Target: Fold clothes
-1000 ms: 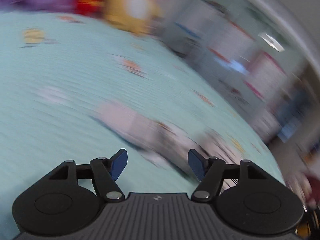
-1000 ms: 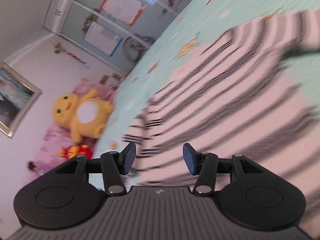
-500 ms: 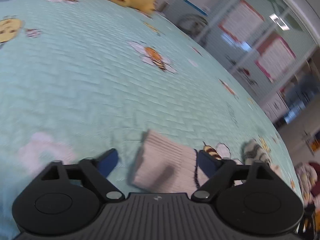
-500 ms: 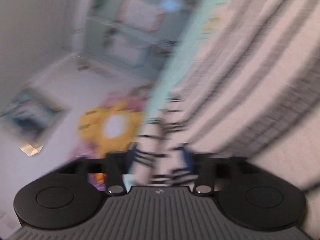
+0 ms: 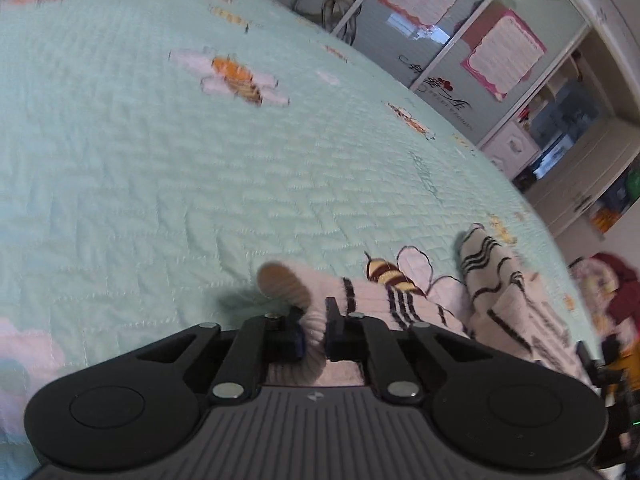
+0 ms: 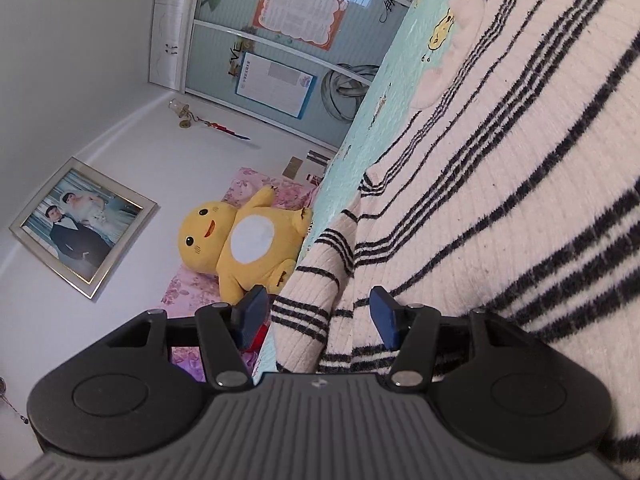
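A cream sweater with black stripes point(image 6: 500, 200) lies spread on the mint quilted bed cover point(image 5: 200, 160). My left gripper point(image 5: 316, 320) is shut on the sweater's sleeve cuff point(image 5: 288, 280), which bulges out above the pinched fingers, low over the bed. More of the sweater point(image 5: 500, 292) is bunched to its right. My right gripper point(image 6: 316, 308) stands open, held level and rolled on its side at the sweater's edge. A raised striped fold point(image 6: 316, 280) sits between its blue pads, which do not press on it.
A yellow plush toy point(image 6: 240, 248) leans on pink pillows point(image 6: 264, 184) at the head of the bed. A framed photograph point(image 6: 80, 224) hangs on the wall. Glass wardrobe doors with posters point(image 5: 460, 20) run along the bed's far side. Dark red cloth point(image 5: 616, 292) lies at the right edge.
My left gripper's fingers, wide apart around the cuff half a second ago, have closed on it. The right view has steadied, with the striped fold now between its open fingers.
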### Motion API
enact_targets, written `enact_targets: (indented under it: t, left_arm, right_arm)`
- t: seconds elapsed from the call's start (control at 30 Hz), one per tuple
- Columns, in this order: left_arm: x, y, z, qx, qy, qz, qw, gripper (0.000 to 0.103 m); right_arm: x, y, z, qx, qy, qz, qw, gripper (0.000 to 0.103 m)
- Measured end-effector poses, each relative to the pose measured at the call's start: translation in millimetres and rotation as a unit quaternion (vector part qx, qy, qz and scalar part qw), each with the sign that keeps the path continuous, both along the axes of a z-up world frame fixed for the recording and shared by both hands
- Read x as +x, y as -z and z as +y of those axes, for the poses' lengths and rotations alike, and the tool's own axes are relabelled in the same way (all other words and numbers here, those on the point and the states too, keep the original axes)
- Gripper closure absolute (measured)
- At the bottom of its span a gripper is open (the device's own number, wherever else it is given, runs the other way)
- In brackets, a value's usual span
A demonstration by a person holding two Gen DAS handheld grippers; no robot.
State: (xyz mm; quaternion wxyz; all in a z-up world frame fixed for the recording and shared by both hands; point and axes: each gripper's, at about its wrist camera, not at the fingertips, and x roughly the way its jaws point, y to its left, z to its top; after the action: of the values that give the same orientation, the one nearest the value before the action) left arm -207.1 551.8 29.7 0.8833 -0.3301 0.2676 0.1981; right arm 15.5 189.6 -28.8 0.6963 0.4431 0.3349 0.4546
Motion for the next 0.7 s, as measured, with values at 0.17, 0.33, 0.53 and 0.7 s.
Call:
enact_targets:
  t: [0.17, 0.33, 0.53, 0.7]
  left_arm:
    - [-19.3, -51.0, 9.8, 0.131, -0.109, -0.039, 0.9846, 0.097]
    - [-24.1, -33.1, 55.1, 0.143, -0.187, 0.039, 0.971, 0.096]
    - [-54.2, 6.6, 84.1, 0.105, -0.255, 0.035, 0.9607, 0.074]
    - [-78.8, -9.7, 66.5, 0.101, -0.374, 0.026, 0.9214, 0.052]
  right_arm:
    - [1.1, 0.1, 4.2, 0.001, 0.0, -0.001, 1.0, 0.046]
    - [2.3, 1.8, 7.4, 0.0, 0.0, -0.002, 1.0, 0.046]
    - [1.7, 2.4, 5.6, 0.001, -0.001, -0.003, 1.0, 0.046]
    - [2.7, 3.5, 5.3, 0.001, -0.001, -0.003, 1.0, 0.046]
